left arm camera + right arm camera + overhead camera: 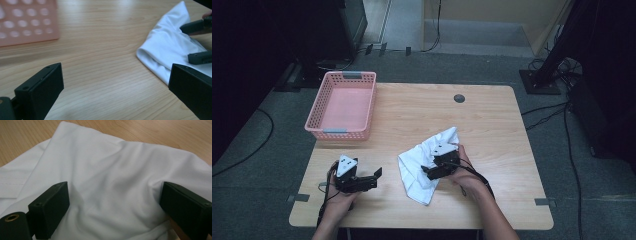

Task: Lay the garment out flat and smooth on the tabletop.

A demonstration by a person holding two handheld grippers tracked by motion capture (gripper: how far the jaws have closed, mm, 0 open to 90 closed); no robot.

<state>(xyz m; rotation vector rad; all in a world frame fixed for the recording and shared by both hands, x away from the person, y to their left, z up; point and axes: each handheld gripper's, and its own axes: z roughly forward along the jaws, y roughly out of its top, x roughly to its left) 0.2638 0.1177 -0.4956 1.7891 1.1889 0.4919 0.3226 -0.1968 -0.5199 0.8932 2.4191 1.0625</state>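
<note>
Left gripper (112, 87) gapes over table (100, 50); white cloth (162, 50) beside, seemingly untouched.

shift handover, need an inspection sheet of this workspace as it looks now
surface: wooden table, grommet hole near far edge
job's things: crumpled white cloth; pink basket at far left, nothing seen inside
clutter: nothing seen
grippers: left gripper open over bare wood; right gripper open, jaws either side of a cloth fold
cables: one trails from each gripper; more on the floor
surroundings: grey carpet, dark stands
</note>
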